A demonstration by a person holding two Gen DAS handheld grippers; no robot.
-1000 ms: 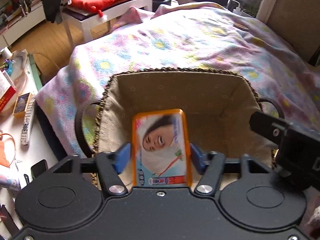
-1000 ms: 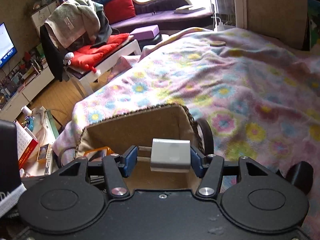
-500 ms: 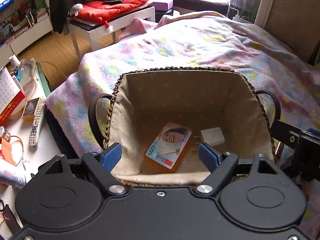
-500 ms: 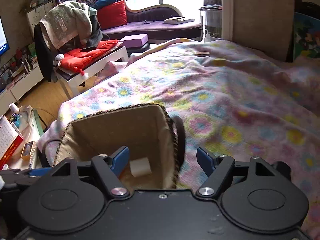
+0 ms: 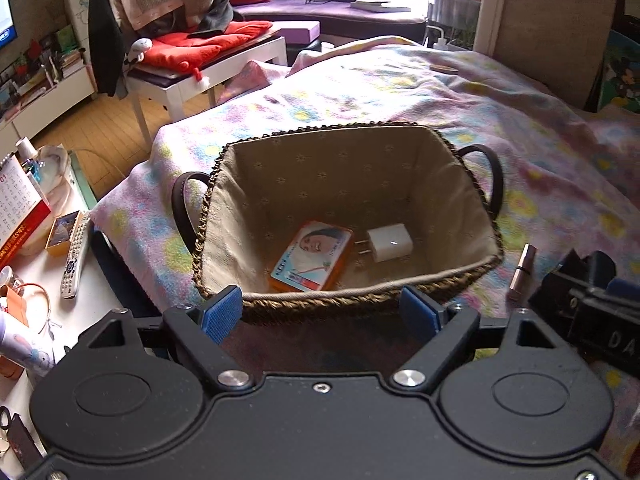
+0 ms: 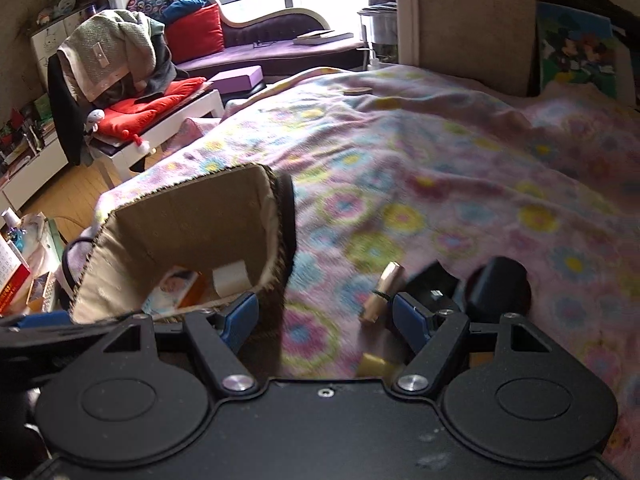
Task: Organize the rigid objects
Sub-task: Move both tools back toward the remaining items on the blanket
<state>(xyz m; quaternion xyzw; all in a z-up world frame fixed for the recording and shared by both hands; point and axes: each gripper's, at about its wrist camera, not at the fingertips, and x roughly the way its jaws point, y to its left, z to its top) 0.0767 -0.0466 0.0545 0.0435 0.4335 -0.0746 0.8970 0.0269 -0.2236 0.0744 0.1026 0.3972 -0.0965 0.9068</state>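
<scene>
Both our claws are spread wide with nothing in them: left gripper [image 5: 322, 311], right gripper [image 6: 326, 316]. The orange box [image 5: 312, 257] and white charger [image 5: 389, 243] lie on the basket [image 5: 348, 302] floor, just beside each other; a lipstick [image 6: 382, 293] lies on the blanket [image 6: 440, 184] near the basket's right side.

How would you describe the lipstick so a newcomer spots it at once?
Start at the lined wicker basket on the floral blanket. Outside its right wall, a small rose-gold lipstick lies on the blanket. Unlike the orange tin and white charger, it is outside the basket.
</scene>
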